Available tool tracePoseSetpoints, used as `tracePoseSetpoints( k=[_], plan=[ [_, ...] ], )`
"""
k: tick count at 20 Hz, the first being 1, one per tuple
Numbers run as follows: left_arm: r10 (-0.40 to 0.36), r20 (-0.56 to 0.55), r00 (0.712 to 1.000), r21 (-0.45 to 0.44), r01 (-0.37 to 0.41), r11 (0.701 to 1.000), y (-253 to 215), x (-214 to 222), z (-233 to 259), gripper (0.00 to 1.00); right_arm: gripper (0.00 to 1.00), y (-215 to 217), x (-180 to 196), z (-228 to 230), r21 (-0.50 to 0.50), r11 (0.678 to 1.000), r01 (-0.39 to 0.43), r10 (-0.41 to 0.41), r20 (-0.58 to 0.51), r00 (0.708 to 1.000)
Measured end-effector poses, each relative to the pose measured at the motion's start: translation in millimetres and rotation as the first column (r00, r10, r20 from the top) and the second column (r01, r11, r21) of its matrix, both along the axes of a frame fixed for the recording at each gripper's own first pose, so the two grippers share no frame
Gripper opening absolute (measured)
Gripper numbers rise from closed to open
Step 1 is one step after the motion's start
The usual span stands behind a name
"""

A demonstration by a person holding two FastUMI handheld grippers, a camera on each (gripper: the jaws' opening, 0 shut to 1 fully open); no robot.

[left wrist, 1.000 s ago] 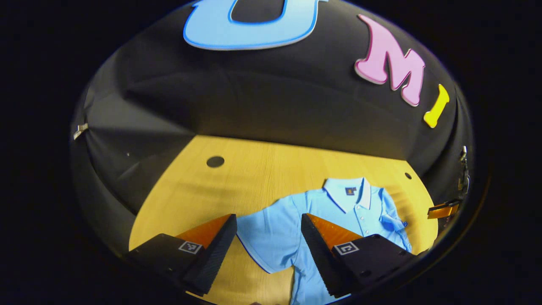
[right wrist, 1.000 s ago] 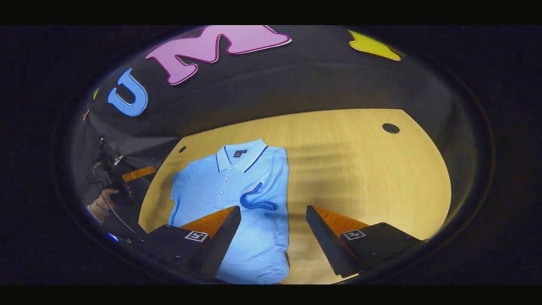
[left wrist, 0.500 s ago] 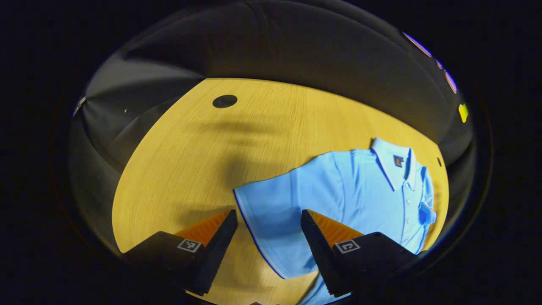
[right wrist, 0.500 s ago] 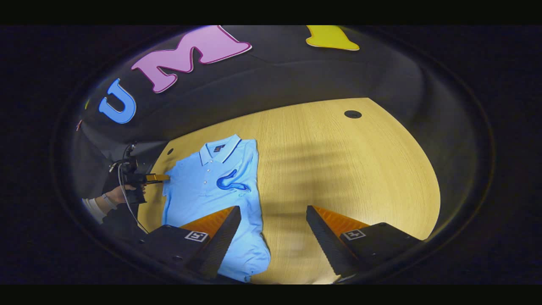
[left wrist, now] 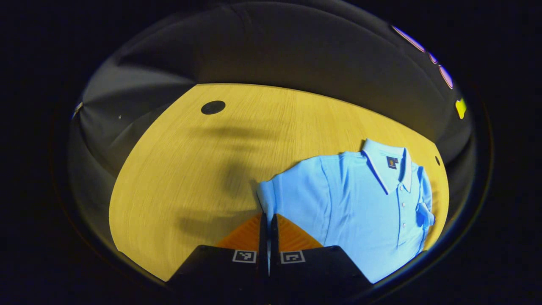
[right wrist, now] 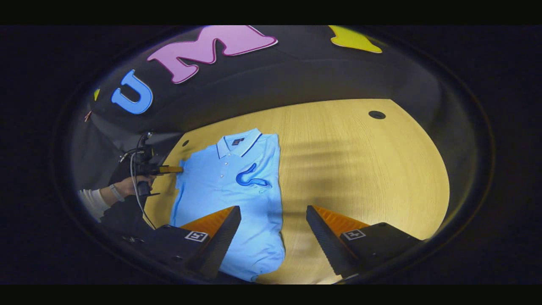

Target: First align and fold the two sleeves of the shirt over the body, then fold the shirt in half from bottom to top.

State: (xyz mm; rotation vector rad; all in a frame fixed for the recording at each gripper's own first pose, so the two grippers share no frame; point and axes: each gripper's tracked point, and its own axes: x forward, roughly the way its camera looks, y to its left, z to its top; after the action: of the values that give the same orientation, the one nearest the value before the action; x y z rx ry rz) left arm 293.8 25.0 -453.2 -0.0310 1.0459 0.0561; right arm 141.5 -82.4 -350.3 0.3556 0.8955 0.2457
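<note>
A light blue polo shirt (left wrist: pixel 368 212) lies flat on the wooden table (left wrist: pixel 178 169), collar (left wrist: pixel 387 163) toward the far wall. My left gripper (left wrist: pixel 267 215) is shut on the hem of the shirt's outstretched sleeve (left wrist: pixel 288 197). In the right gripper view the same shirt (right wrist: pixel 220 190) has its other sleeve (right wrist: pixel 253 180) folded over the chest. There the left gripper (right wrist: pixel 169 170), held by a hand (right wrist: pixel 127 186), pinches the sleeve at the shirt's left edge. My right gripper (right wrist: pixel 273 208) hovers open above the shirt's lower right edge, holding nothing.
The table has round cable holes (left wrist: pixel 213 107) (right wrist: pixel 376 115) near its far corners. Bare wood (right wrist: pixel 360 169) spreads to the right of the shirt. The black cloth wall (left wrist: pixel 275 55) closes off the table's back and sides.
My left gripper went from open around the sleeve hem to shut on it. The right gripper stayed open and shifted only slightly.
</note>
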Motion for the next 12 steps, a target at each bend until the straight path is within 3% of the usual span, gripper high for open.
tracePoseSetpoints(
  k=[3,6,9,12],
  plan=[
    [-0.082,0.119,0.989,-0.078,0.092,0.993,-38,8,38,0.06,0.98,1,4,6,0.013,1.0,0.017,-0.018,0.022,1.0],
    [-0.195,0.178,0.965,-0.139,0.221,0.965,-88,5,63,0.06,0.98,-1,7,7,0.028,0.999,0.04,-0.041,0.025,0.999],
    [-0.314,0.141,0.939,-0.192,0.337,0.922,-137,-15,56,0.07,0.98,-2,4,7,0.024,0.999,0.04,-0.04,0.029,0.999],
    [-0.369,0.077,0.926,-0.165,0.376,0.912,-153,-24,25,0.08,0.98,1,-4,5,0.014,1.0,0.021,-0.021,0.032,0.999]
  ],
)
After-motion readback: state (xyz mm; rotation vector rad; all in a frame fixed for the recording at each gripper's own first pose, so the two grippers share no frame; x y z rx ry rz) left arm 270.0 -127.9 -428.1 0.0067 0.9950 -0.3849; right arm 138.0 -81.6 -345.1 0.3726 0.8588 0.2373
